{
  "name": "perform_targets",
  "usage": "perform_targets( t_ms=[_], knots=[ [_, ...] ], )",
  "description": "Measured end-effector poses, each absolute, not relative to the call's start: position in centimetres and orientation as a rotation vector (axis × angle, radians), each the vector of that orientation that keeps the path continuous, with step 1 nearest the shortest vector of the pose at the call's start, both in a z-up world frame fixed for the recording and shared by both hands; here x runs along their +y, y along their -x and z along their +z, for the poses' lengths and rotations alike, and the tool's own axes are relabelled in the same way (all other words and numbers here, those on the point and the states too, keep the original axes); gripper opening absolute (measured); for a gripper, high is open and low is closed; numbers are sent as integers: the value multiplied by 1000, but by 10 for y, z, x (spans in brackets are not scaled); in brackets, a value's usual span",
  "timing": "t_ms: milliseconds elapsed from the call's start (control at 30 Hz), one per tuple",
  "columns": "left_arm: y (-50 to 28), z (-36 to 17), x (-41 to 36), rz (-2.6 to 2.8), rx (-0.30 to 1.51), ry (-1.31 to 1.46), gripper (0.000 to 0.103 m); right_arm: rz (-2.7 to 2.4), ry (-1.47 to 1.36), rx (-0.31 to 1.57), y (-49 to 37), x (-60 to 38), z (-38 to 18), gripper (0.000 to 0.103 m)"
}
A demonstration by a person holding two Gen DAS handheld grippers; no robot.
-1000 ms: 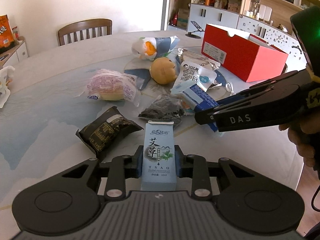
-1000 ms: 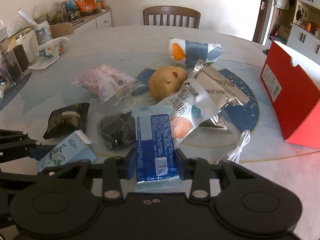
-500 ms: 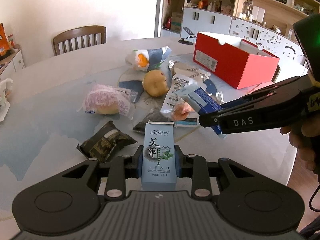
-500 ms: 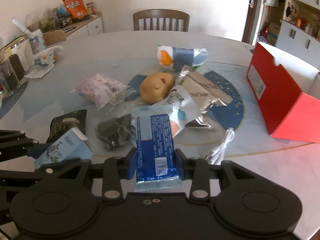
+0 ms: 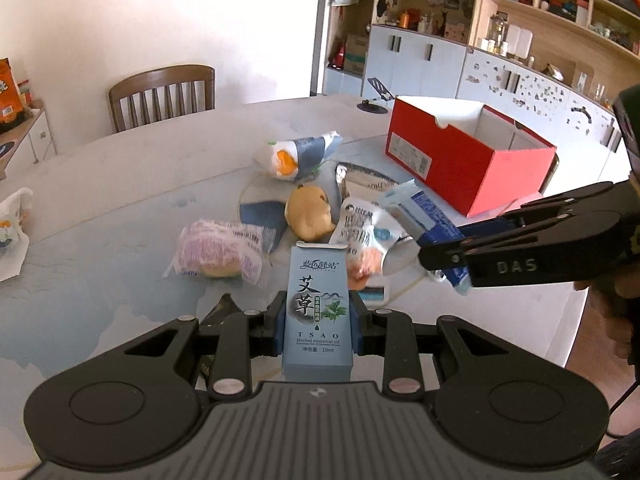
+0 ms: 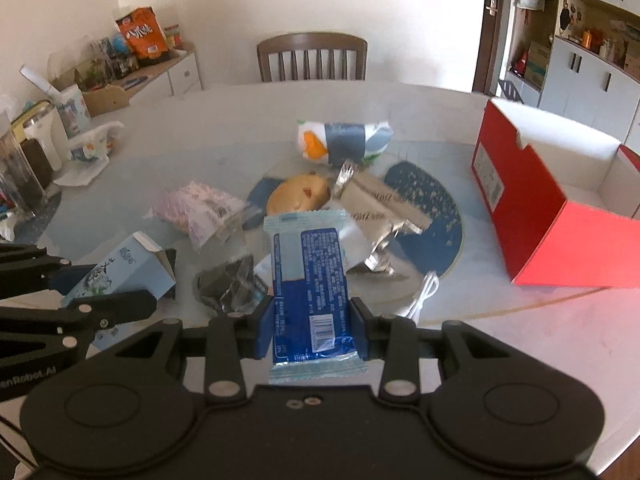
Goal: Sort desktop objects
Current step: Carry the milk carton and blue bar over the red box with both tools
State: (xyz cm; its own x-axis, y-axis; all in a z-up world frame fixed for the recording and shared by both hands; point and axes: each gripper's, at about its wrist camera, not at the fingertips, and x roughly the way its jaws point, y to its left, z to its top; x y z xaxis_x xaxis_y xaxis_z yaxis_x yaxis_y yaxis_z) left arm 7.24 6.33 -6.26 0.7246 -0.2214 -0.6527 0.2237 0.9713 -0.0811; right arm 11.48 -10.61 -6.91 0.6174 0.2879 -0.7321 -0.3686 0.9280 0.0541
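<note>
Round pale marble-pattern table (image 5: 100, 184); open red cardboard shoebox (image 6: 532, 204) at its right side, ahead-right of both tools. Right gripper (image 6: 312, 316) clamps blue foil snack packet (image 6: 310, 280), long axis pointing forward; judged nearer the box. Left gripper (image 5: 318, 320) clamps pale-blue essential-oil carton (image 5: 318, 312) upright, above the clutter.
</note>
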Motion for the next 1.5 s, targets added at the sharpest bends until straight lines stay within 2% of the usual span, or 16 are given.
perform_targets(
  t_ms=[767, 1500],
  knots=[
    [-142, -1, -28, -225, 705, 40, 28, 524, 41, 802, -182, -216, 2, 37],
    [-226, 23, -137, -326, 676, -10, 28, 459, 18, 762, -254, -325, 20, 37]
  ],
)
